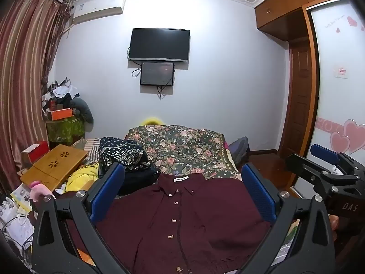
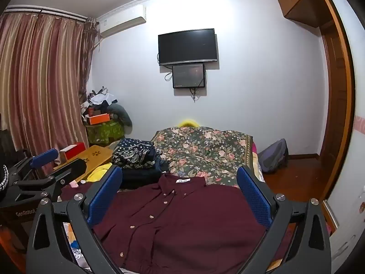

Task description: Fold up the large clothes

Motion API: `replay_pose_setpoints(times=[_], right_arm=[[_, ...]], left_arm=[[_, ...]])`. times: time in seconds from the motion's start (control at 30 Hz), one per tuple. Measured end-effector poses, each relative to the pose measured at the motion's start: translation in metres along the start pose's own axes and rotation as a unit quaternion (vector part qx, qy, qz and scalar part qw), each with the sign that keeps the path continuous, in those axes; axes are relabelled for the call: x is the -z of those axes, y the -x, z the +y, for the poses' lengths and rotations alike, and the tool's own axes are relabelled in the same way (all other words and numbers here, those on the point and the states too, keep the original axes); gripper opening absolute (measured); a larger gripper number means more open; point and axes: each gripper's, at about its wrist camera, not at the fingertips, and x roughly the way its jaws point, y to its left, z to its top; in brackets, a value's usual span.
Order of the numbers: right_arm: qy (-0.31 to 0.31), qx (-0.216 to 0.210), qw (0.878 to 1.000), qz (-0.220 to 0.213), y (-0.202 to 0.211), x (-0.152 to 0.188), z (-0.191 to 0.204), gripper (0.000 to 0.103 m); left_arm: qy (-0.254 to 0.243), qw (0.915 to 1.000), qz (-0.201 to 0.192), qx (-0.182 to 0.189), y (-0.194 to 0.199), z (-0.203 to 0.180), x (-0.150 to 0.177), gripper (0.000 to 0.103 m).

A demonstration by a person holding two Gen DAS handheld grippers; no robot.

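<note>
Striped pink-and-cream curtains (image 1: 25, 68) hang at nine o'clock, above a light wooden folding lap tray (image 1: 54, 166) at the bed's left edge. Just right of the tray sits a stack of folded clothes topped by a navy cloth with white dots and patterning (image 1: 123, 154). At six o'clock a large maroon button-front shirt (image 1: 182, 219) lies spread flat on the bed, buttons up, collar pointing toward twelve o'clock. Beyond the collar lies a dark floral bedspread (image 1: 182, 148), and a black wall-mounted television (image 1: 159, 44) hangs at twelve o'clock. The left claw (image 1: 182, 196) and the right claw (image 2: 180, 196) each hover over the shirt with blue-padded fingers spread wide apart, gripping nothing. A wooden wardrobe (image 1: 296, 91) stands at three o'clock.
</note>
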Motion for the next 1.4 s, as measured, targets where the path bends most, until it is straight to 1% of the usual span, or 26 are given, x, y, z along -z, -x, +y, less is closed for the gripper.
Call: replay_pose_setpoints(times=[0.1,0.23,0.33,0.37,0.4,0.47,0.57,0.93,1.4], right_arm=[[0.0,0.001,1.0,0.0,-0.001,0.0,0.0,0.1],[-0.002,0.003,1.0,0.003,-0.004,0.0,0.0,0.1],[-0.002,0.004,1.0,0.007,-0.004,0.0,-0.001,0.1],[-0.004,0.001,1.0,0.012,-0.008,-0.003,0.008,0.1],[-0.003,0.001,1.0,0.013,-0.007,-0.003,0.008,0.1],[-0.006,-0.001,1.0,0.019,-0.014,0.005,0.007,0.1],[-0.008,-0.002,1.0,0.02,-0.013,0.005,0.008,0.1],[-0.008,-0.002,1.0,0.027,-0.018,0.007,0.006,0.1],[-0.012,-0.002,1.0,0.029,-0.019,0.007,0.006,0.1]], left_arm=[[0.002,1.0,0.0,-0.006,-0.001,0.0,0.0,0.103],[0.002,0.9999,0.011,-0.004,-0.007,0.005,0.002,0.103],[0.01,0.9998,0.011,-0.014,-0.007,0.017,0.002,0.103],[0.011,0.9997,0.012,-0.015,-0.007,0.02,0.002,0.103],[0.013,0.9997,0.011,-0.018,-0.003,0.021,0.002,0.103],[0.013,0.9995,0.014,-0.025,-0.007,0.02,0.007,0.103],[0.011,0.9993,0.017,-0.03,-0.009,0.021,0.009,0.103],[0.018,0.9991,0.024,-0.029,-0.014,0.025,0.012,0.103],[0.016,0.9992,0.026,-0.027,-0.015,0.026,0.012,0.103]])
